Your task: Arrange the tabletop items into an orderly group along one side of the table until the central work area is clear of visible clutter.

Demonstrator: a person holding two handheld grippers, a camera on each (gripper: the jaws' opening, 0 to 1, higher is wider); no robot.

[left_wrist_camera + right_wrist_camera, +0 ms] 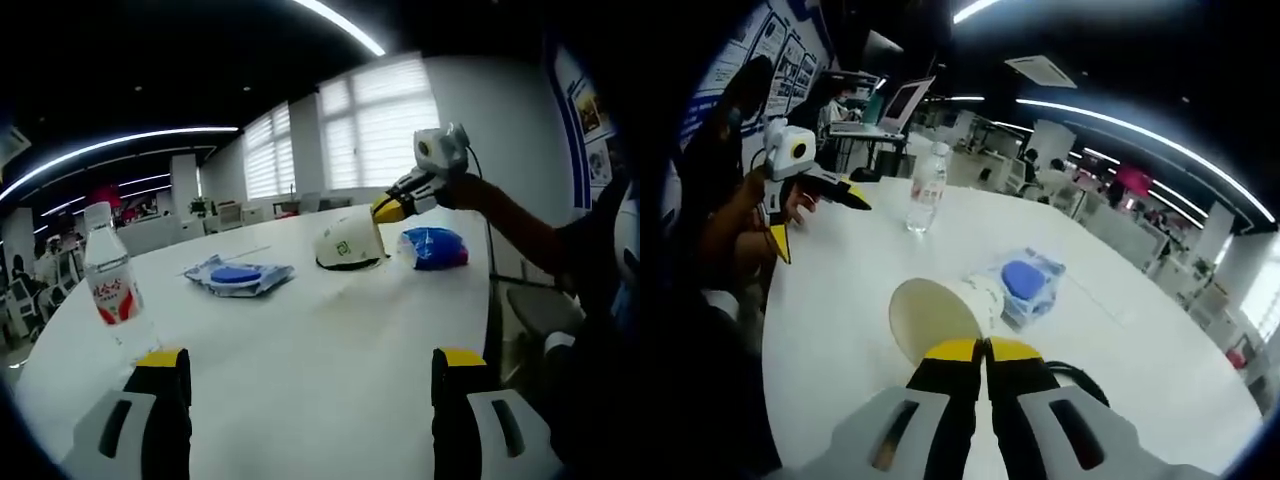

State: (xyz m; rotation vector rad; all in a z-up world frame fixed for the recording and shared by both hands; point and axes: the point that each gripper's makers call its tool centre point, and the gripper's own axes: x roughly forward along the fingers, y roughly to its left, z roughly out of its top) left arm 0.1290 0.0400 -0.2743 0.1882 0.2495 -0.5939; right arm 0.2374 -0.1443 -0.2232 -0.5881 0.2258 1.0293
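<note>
The right gripper (pixel 985 352) has its yellow-tipped jaws pressed together on the thin rim of a paper cup (pixel 940 315), which lies tipped on its side, its round open mouth showing a smooth cream interior. In the left gripper view that same cup (pixel 349 243) sits near the far side of the white table (pixel 320 340), and just beside it lies a crinkly blue packet (pixel 433 247). A flat, clear plastic pouch with a blue disc inside (pixel 238 275) rests further in, glossy and wrinkled. A clear plastic bottle with a white cap and red-printed label (pixel 110 280) stands upright near the table's curved edge. The left gripper (pixel 310 375) hangs low with its jaws spread wide, nothing between them, a broad bare stretch of smooth tabletop lying ahead of it.
</note>
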